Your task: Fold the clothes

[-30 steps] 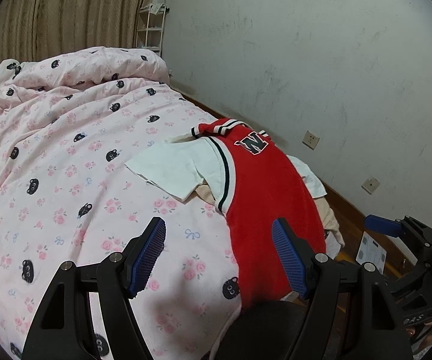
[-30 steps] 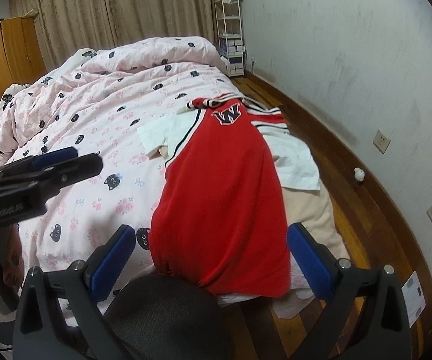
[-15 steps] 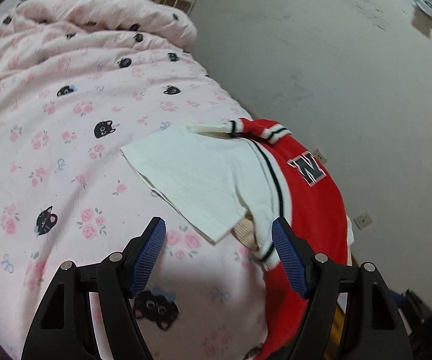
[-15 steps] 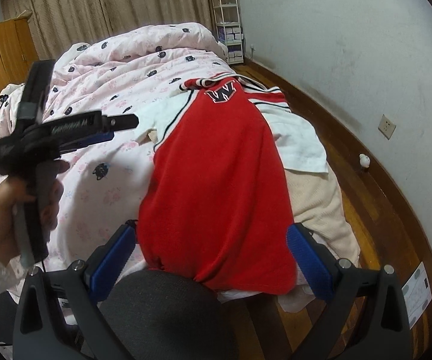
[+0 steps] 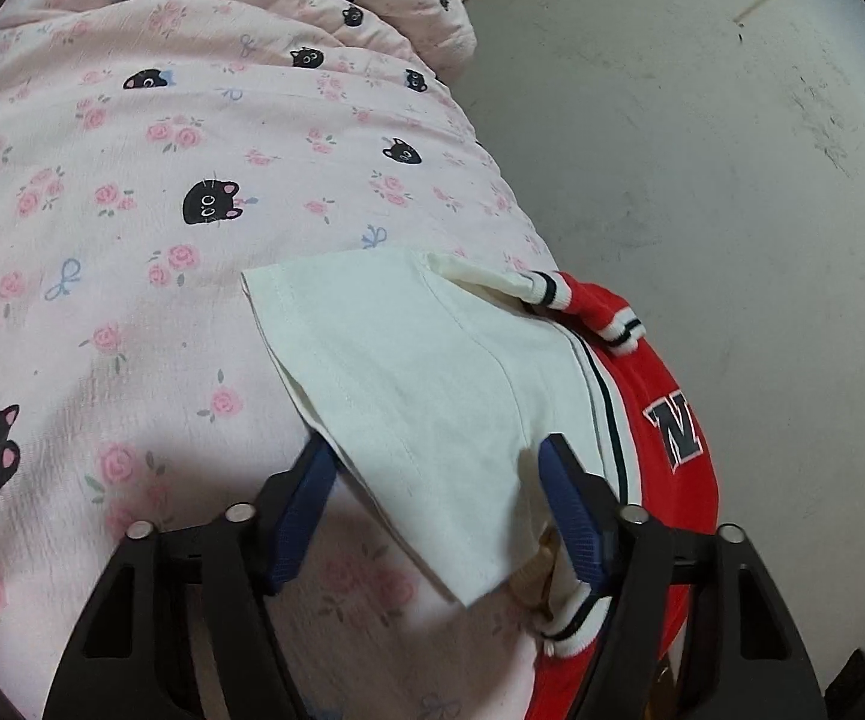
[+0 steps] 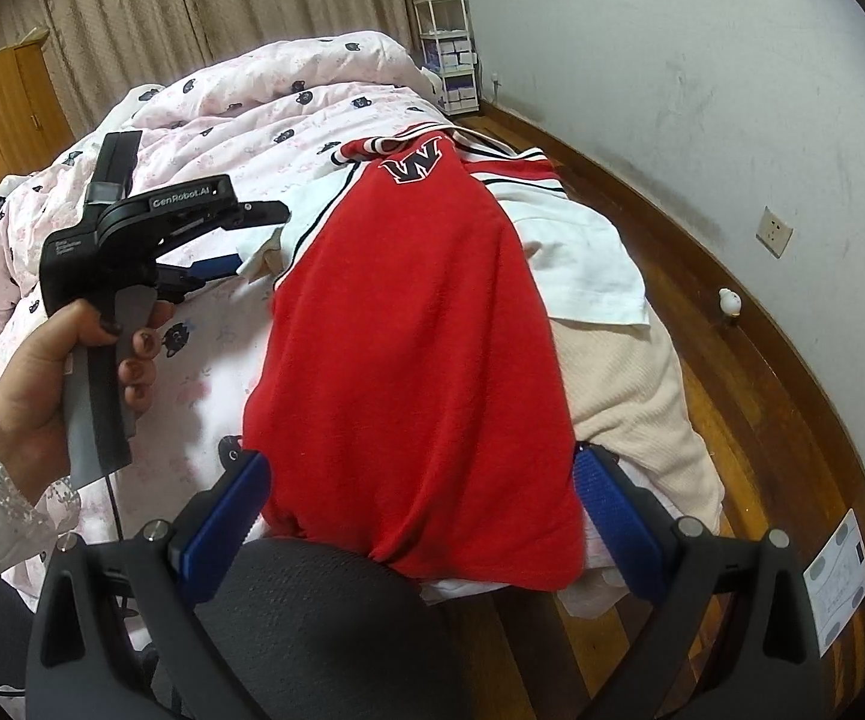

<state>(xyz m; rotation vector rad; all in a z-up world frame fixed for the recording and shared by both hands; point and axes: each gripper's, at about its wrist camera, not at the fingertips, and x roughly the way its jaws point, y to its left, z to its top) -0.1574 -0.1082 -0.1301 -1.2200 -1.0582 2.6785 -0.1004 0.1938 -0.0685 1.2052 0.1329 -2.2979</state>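
A red jersey [image 6: 420, 324] with white sleeves and a "W" crest lies face up along the bed's right edge. Its hem hangs toward the right wrist camera. My right gripper [image 6: 420, 468] is open, its blue pads either side of the hem, not closed on it. In the left wrist view the jersey's white sleeve [image 5: 420, 384] lies flat on the duvet. My left gripper [image 5: 435, 450] is open and low over the sleeve's near edge, with the cloth between its fingers. The right wrist view shows the left gripper [image 6: 252, 240] held by a hand [image 6: 42, 396] at that sleeve.
The pink duvet [image 5: 132, 240] with black cat faces covers the bed. A beige garment [image 6: 630, 372] lies under the jersey. A dark rounded chair back [image 6: 312, 618] sits just under the right gripper. To the right are wooden floor [image 6: 762, 420], a white wall, a shelf rack [image 6: 444, 60] and a floor scale [image 6: 840, 576].
My left gripper has moved forward and down onto the white sleeve, which now sits between its open fingers. The right gripper has edged closer to the hem and stays open.
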